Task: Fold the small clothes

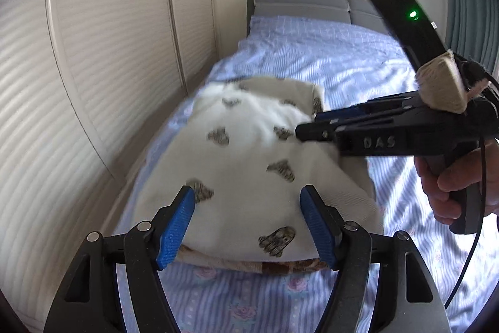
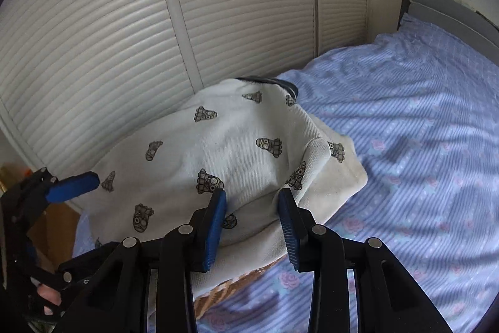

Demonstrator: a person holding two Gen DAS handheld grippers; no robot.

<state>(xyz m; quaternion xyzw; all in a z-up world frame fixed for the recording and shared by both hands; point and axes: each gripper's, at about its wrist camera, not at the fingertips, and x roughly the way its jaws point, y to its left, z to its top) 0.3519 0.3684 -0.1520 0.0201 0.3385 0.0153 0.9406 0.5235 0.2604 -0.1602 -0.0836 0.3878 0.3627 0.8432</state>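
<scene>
A white small garment (image 1: 249, 152) printed with grey figures lies folded over on the blue bed sheet; in the right wrist view the garment (image 2: 224, 133) shows a dark collar at its far end. My left gripper (image 1: 248, 192) is open, its blue pads (image 1: 174, 227) standing wide over the garment's near edge without pressing it. My right gripper (image 2: 252, 194) stands partly open with a fold of the garment between its pads, which do not pinch it. In the left wrist view the right gripper (image 1: 308, 125) reaches in from the right over the garment's right side.
A brown patterned cloth (image 1: 290, 266) sticks out under the garment's near edge. The bed sheet (image 2: 405, 145) stretches to a grey headboard (image 1: 299, 5). White louvred doors (image 2: 187, 21) run close along the bed's left side. A hand (image 1: 452, 186) holds the right gripper's handle.
</scene>
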